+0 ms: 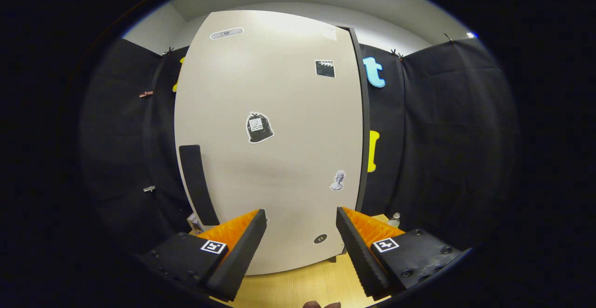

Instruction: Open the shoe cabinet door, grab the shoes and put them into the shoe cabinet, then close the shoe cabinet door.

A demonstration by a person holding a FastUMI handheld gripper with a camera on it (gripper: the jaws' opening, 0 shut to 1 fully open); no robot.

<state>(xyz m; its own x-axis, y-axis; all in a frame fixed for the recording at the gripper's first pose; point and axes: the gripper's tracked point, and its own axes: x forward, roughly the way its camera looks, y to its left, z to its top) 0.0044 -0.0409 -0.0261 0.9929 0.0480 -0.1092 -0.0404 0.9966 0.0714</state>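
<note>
Shoe cabinet door [270, 140] stands shut, dead ahead at twelve o'clock beyond the gripper [301, 233], whose fingers are apart and empty. Its dark handle [198, 184] lies at ten o'clock, likely the pulling point for opening.

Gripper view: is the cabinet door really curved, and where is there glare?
Gripper view: fisheye distortion bows the flat shoe cabinet door; soft glare whitens its top; the stickers stay sharp; the open gripper holds nothing, fingers apart before the door.
</note>
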